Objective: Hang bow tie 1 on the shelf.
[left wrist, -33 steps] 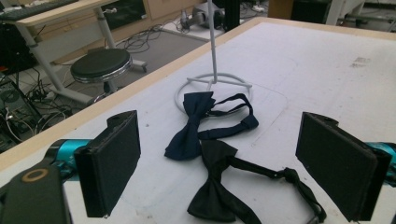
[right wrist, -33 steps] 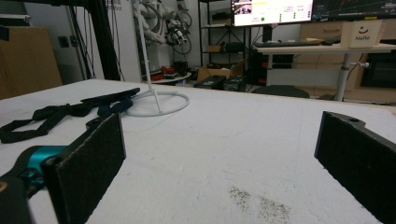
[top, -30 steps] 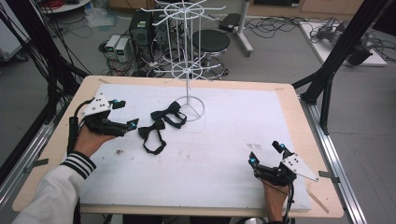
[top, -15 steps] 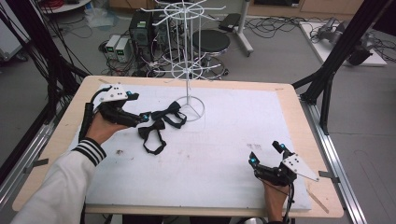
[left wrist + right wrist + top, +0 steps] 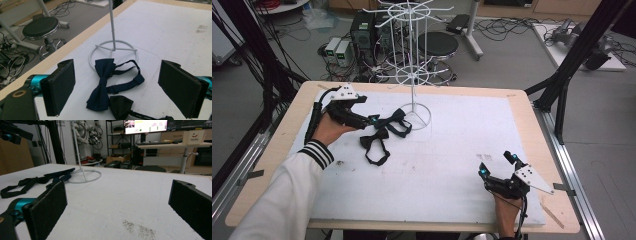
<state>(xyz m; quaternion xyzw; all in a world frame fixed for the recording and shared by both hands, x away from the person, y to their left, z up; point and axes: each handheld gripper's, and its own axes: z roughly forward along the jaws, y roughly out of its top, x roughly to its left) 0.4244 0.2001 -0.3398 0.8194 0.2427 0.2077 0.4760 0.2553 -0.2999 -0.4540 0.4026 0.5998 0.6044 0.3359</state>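
A white mat covers the worktop (image 5: 532,107), lab cables and a stool on the floor beyond. The navy bow tie (image 5: 103,82) lies flat on the mat, touching the ring base of the wire rack (image 5: 412,75), strap looped out beside it. A black bow tie (image 5: 374,145) sits just on the near side of the navy one, farther from the rack. Left tongs (image 5: 120,86) are right over the navy tie, spread wide, pads on either side of it, nothing gripped. Right tongs (image 5: 498,166) rest on the mat well away from the rack at the near edge, also spread and empty. Judging progress: early going. No tie hangs on the rack's hooks, both are on the mat. The pick-up looks about to begin; lifting and hanging all remain.
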